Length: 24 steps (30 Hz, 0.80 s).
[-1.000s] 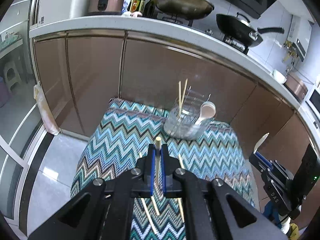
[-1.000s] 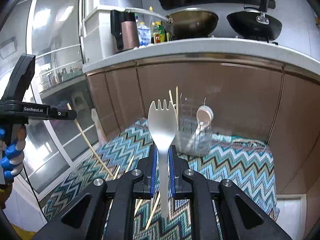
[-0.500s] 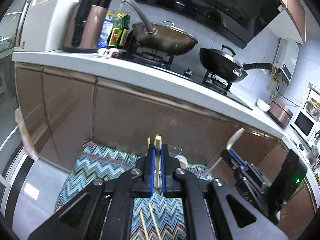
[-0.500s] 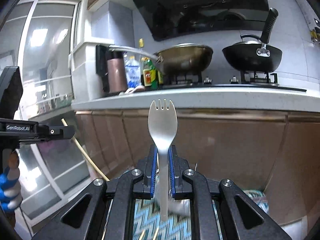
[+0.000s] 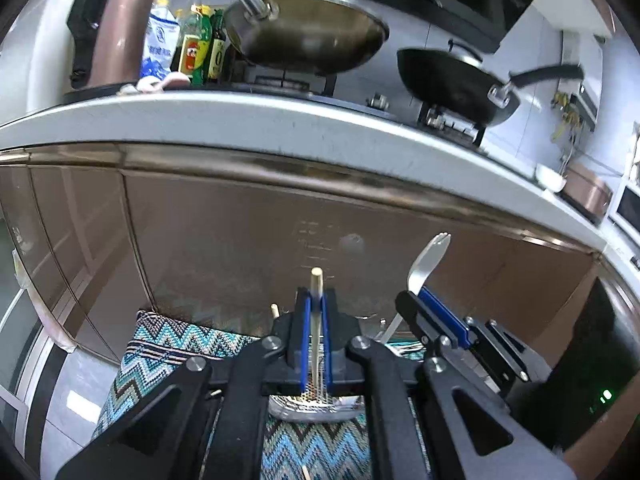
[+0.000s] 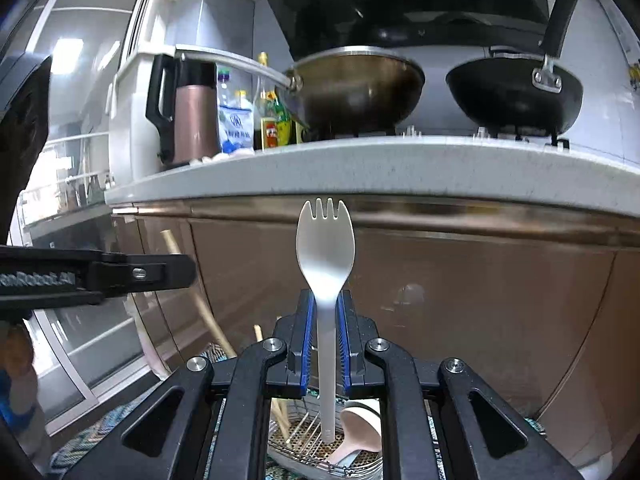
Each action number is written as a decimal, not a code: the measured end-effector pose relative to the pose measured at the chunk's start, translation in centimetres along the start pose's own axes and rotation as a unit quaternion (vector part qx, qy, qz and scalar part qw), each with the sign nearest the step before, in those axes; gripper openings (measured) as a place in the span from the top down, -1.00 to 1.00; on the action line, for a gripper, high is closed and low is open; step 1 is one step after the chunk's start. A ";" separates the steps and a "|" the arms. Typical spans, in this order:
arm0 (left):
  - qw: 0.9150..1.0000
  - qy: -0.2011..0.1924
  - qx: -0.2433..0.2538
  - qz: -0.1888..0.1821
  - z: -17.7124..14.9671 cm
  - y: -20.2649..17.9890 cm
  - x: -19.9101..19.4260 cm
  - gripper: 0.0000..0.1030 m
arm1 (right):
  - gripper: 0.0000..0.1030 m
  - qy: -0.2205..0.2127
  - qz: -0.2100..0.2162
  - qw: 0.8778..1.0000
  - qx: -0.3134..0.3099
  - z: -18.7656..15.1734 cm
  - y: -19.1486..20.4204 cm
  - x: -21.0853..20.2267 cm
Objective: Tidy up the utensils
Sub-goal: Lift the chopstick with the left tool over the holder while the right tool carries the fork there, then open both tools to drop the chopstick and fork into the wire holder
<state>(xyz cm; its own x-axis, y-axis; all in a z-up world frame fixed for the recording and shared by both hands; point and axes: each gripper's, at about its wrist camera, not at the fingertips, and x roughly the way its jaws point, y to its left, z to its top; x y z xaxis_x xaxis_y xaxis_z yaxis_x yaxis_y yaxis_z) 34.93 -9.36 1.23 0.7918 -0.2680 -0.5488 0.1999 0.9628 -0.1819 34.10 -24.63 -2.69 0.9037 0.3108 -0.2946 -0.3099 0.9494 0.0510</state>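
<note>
Utensils are up in both grippers right now; the left gripper (image 5: 315, 336) has its fingers (image 5: 306, 344) pinched tight on a wooden chopstick (image 5: 316, 292), which stands upright between the blue pads with its blunt tip poking above them; the right gripper (image 6: 325, 344) has its fingers (image 6: 307, 340) clamped on the handle of a pale spork (image 6: 325, 248), tines pointing straight up, handle running down between the pads; the lower end of that handle hangs over a clear holder (image 6: 304, 436) with a perforated metal floor, and whether it touches that floor I cannot tell; a pinkish-white spoon (image 6: 356, 428) lies inside the holder, just beside the spork's handle, and a chopstick leans in there on the left side; from the left view the same holder (image 5: 312, 404) sits directly below the left fingers, resting on a zigzag-patterned cloth (image 5: 160, 352) in blues and whites; the right gripper (image 5: 436, 320) shows there too, just to the right, spork (image 5: 426, 264) tilted; behind it all runs a white counter (image 5: 280, 124) over brown cabinet doors (image 5: 220, 240); on top, a brass-coloured wok (image 5: 312, 40), a black wok (image 5: 456, 80), a copper-pink jug (image 5: 120, 28) and a cluster of bottles (image 5: 200, 52).
</note>
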 end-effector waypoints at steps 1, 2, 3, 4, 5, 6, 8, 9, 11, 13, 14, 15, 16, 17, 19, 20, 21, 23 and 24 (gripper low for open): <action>1.000 0.001 0.003 0.004 -0.3 0.1 0.6 0.91 | 0.78 0.002 -0.002 1.000 -0.002 -0.4 0.0 0.4; 1.000 0.006 0.005 0.010 -0.7 0.1 1.6 0.91 | 0.78 0.007 -0.002 1.000 -0.003 -0.9 -0.1 0.8; 1.000 0.010 0.005 0.011 -1.1 0.3 2.4 0.91 | 0.78 0.013 -0.001 1.000 -0.002 -1.4 -0.3 1.3; 1.000 0.013 0.005 0.011 -1.3 0.4 2.8 0.91 | 0.78 0.018 -0.001 1.000 -0.002 -2.0 -0.4 1.6; 1.000 0.018 0.004 0.015 -1.7 0.5 3.5 0.91 | 0.77 0.021 -0.002 1.000 -0.002 -2.4 -0.5 1.8; 1.000 0.019 0.004 0.018 -1.9 0.6 3.9 0.91 | 0.77 0.024 -0.002 1.000 -0.002 -2.8 -0.6 1.9; 0.999 0.022 0.005 0.024 -2.4 0.9 4.5 0.91 | 0.77 0.032 0.000 0.999 0.001 -3.8 -0.9 2.1; 0.999 0.025 0.005 0.026 -2.7 1.1 4.8 0.91 | 0.76 0.035 -0.001 0.999 0.002 -4.1 -1.0 2.1; 0.999 0.025 0.003 0.029 -3.0 1.4 4.9 0.89 | 0.76 0.041 -0.002 0.999 0.006 -4.6 -1.2 2.0; 0.999 0.023 0.002 0.030 -3.0 1.6 4.7 0.88 | 0.72 0.048 0.000 0.999 0.015 -4.9 -1.5 2.0; 0.999 0.023 0.001 0.029 -3.0 1.7 4.6 0.88 | 0.61 0.050 -0.001 0.999 0.018 -5.1 -1.6 1.8; 0.999 0.022 -0.001 0.029 -2.9 1.8 4.4 0.87 | 0.48 0.051 0.000 0.998 0.022 -5.1 -1.7 1.7; 0.999 0.022 -0.003 0.028 -2.9 1.9 4.2 0.87 | 0.43 0.052 0.001 0.998 0.025 -5.1 -1.9 1.4; 0.999 0.024 -0.005 0.026 -2.8 2.0 3.9 0.87 | 0.31 0.054 0.001 0.998 0.028 -5.1 -2.1 1.3; 0.999 0.024 -0.009 0.025 -2.7 2.1 3.2 0.87 | 0.26 0.059 0.001 0.998 0.031 -5.1 -2.1 0.9; 0.999 0.022 -0.009 0.023 -2.7 2.2 2.7 0.87 | 0.26 0.061 0.002 0.998 0.032 -5.1 -1.9 0.8; 0.999 0.021 -0.009 0.023 -2.7 2.2 2.3 0.87 | 0.23 0.063 0.002 0.997 0.035 -5.0 -1.9 0.7; 1.000 0.018 -0.009 0.023 -2.8 2.2 1.3 0.85 | 0.18 0.064 0.004 0.997 0.043 -4.9 -2.0 -0.1; 1.000 0.015 -0.009 0.023 -2.8 2.2 0.6 0.83 | 0.18 0.064 0.003 0.997 0.045 -4.8 -1.9 -0.6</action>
<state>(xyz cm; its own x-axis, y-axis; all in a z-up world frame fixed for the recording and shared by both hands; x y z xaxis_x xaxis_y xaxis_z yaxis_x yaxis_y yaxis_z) 34.19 -7.50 -1.78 0.7819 -0.2247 -0.5815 0.1529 0.9734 -0.1705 32.77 -26.82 -7.19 0.8550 0.3128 -0.4137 -0.2811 0.9498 0.1372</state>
